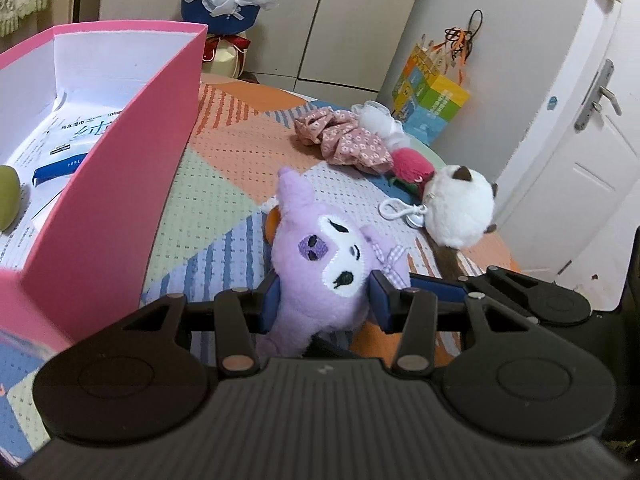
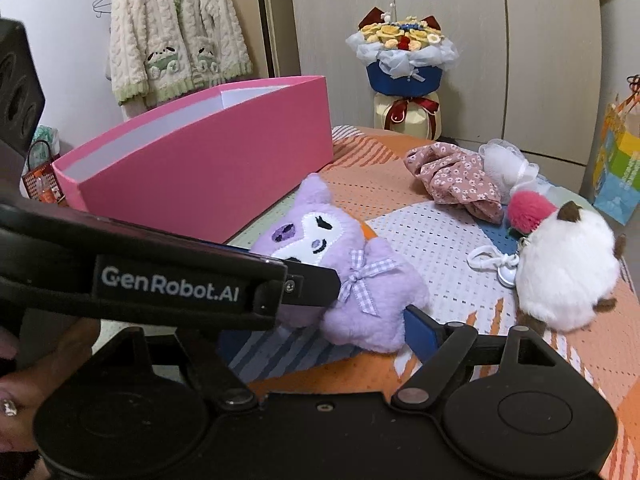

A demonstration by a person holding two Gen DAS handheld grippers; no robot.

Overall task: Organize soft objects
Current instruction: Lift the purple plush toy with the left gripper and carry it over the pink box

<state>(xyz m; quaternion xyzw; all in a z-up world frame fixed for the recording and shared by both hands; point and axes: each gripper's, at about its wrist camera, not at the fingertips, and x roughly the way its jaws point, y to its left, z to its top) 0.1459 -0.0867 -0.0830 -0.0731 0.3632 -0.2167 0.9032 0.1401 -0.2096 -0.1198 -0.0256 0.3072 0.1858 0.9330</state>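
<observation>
A purple plush toy (image 1: 320, 256) lies on the patchwork bedspread (image 1: 224, 160), and my left gripper (image 1: 324, 300) is shut on its lower body, a blue pad on each side. In the right wrist view the same plush (image 2: 360, 280) sits just ahead of my right gripper (image 2: 320, 332), which is open; the left gripper's body crosses over its left finger. A pink box (image 1: 112, 184) stands open on the left and holds a wet-wipe pack and a green object (image 1: 8, 196). A floral scrunchie (image 1: 344, 140), a pink pom toy (image 1: 412, 164) and a white cat plush (image 1: 460, 212) lie beyond.
A flower bouquet (image 2: 402, 60) stands behind the bed by the wardrobe. A colourful paper bag (image 1: 432, 100) leans at the wall near the door (image 1: 580, 140). A knitted cardigan (image 2: 176, 36) hangs at the back left. The bed edge falls away on the right.
</observation>
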